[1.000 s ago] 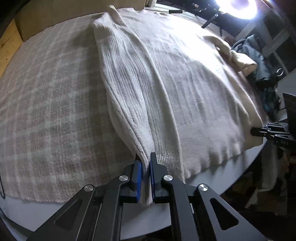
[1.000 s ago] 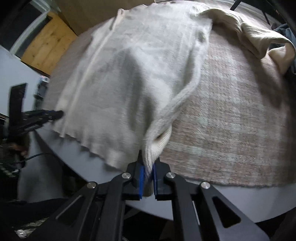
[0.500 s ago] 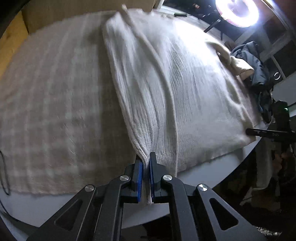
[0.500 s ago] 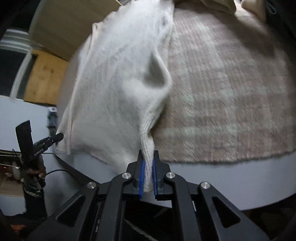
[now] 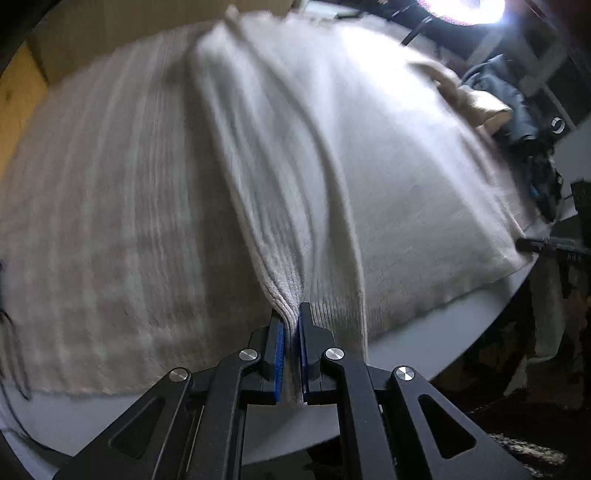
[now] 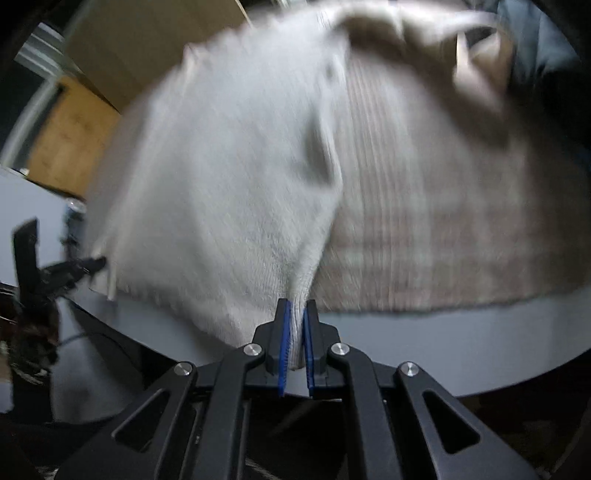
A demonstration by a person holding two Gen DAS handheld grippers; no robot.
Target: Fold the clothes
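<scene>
so both tools have a grip on the cream knit sweater [image 5: 388, 177] right now; left tool [image 5: 291, 332] is clamped on a bunched ridge of the ribbed hem at about 6 o'clock in its own view, and right tool [image 6: 295, 325] is pinched shut on the other bottom corner, also dead at 6 o'clock; fabric sits between the blue pads on both, no gap I can make out

the sweater lies spread over a plaid blanket [image 5: 96, 221] that covers a round grey counter [image 6: 443, 350]; the body runs up toward 12 o'clock in both views, and the hem hangs just at the counter's near edge; one sleeve [image 6: 476, 62] is flopped out up around 1 o'clock in the right view, not tucked in; there's a fold line running along the left side of the body, so one edge looks like it's already turned over, though the blur makes that hard to swear to

my read on progress: early days; garment is laid out and gripped at the hem, maybe one side fold in; the loose sleeve still needs bringing in and the bottom-to-top fold hasn't happened

also a ring light [image 5: 461, 7] blazing at 1 o'clock and some dark clothes [image 5: 517, 110] heaped at 2 o'clock in the left view; both frames are pretty smeary
</scene>
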